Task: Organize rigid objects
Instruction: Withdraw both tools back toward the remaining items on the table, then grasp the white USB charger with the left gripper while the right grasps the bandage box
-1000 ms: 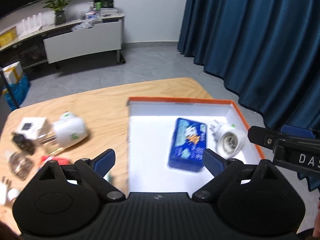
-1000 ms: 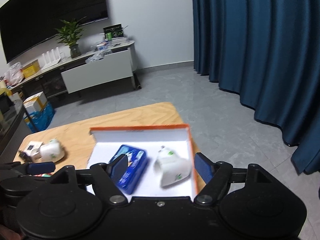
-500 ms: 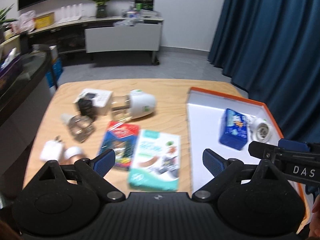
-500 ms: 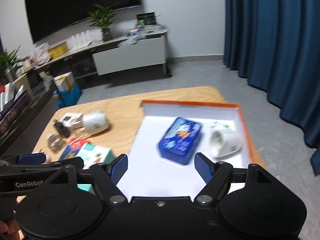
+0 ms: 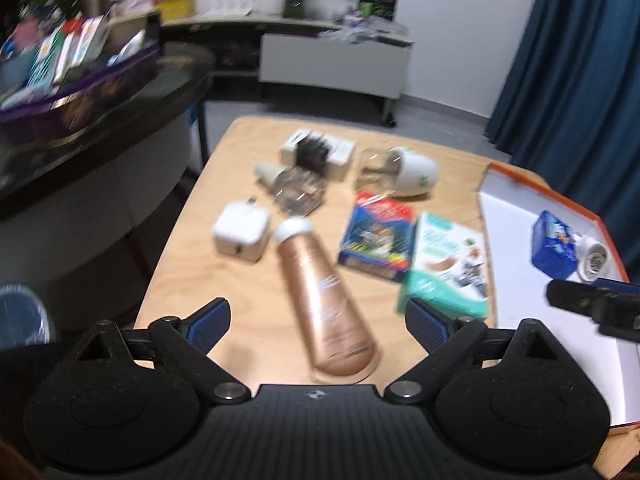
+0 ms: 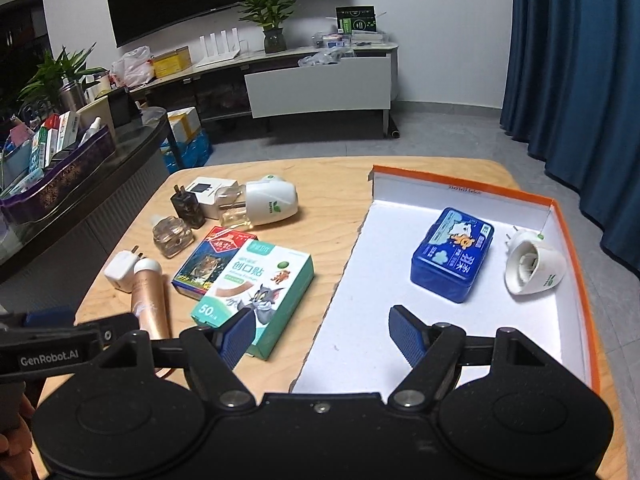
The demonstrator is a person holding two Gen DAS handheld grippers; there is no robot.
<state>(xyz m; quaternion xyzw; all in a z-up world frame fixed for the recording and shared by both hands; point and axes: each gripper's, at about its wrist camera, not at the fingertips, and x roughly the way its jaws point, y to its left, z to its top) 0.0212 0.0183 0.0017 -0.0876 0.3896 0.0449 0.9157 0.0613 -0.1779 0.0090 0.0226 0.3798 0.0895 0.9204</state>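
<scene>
Left wrist view looks down on a wooden table (image 5: 248,280) with the left gripper (image 5: 318,314) spread wide and holding nothing; a rose-gold bottle (image 5: 326,300) with a white cap lies on the wood in the gap between its blue pads, which do not touch it. Beyond the bottle sit a white charger (image 5: 240,232), a blue-and-red box (image 5: 378,236) and, just beside that, a green plaster box (image 5: 448,264). Farther back are a small glass bottle (image 5: 298,192), a black plug (image 5: 312,154) resting against a white box (image 5: 340,152), and a white plug-in device (image 5: 416,170) lying on its side. This view is blurred.

From the right wrist view, the right gripper (image 6: 322,338) also stands released and empty, over the near left edge of an orange-rimmed white tray (image 6: 576,264); its left pad overlaps the plaster box in the picture. Inside the tray a blue tin (image 6: 454,254) lies near the middle, and a second white plug-in device (image 6: 534,266) lies just to its right, close to the tray wall, the two apart.
</scene>
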